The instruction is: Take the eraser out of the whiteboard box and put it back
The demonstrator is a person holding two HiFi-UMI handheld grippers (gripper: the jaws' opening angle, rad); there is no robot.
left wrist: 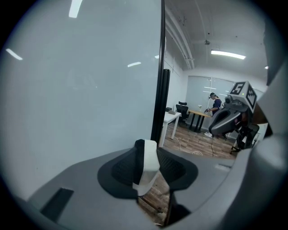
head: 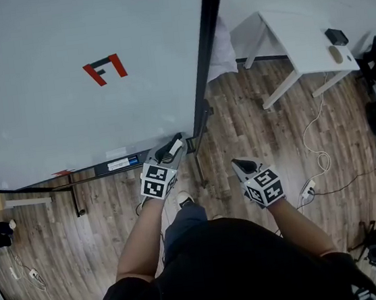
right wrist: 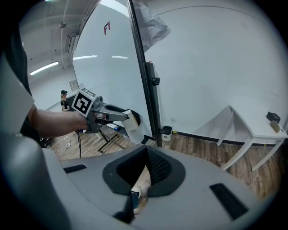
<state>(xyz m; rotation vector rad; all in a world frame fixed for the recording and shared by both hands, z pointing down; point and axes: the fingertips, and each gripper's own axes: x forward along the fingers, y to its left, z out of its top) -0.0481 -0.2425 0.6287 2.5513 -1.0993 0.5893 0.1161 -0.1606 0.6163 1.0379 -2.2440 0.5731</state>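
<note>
Eraser point(left wrist: 146, 164), white with a dark felt side, is clamped between the jaws of the left gripper point(head: 173, 145). It stands upright and pokes out past the tips. In the head view it sits just below centre, in front of the lower right corner of the whiteboard point(head: 67, 106). The right-hand end of the black ledge point(head: 102, 169) that runs along the board's bottom edge is close beside it. That ledge carries a small white and blue label point(head: 122, 163).

Just to the right of the eraser rises the board's black frame post point(head: 207, 48), the nearest thing beside it. The stand's dark foot point(head: 198, 168) is on the wooden floor point(head: 261, 137) below.

The right gripper point(head: 243, 166) hangs apart, lower centre right, over bare floor. Its jaws are closed together with nothing between them.

A red F-shaped mark point(head: 104, 69) sits on the board at upper left. Behind the post, crumpled pale sheeting point(head: 220, 50) hangs down. A white table point(head: 296, 37) fills the upper right, with a small dark object point(head: 336, 36) near its edge. White cables point(head: 321, 157) trail across the floor beneath it. Dark chairs point(head: 375, 65) line the right edge.
</note>
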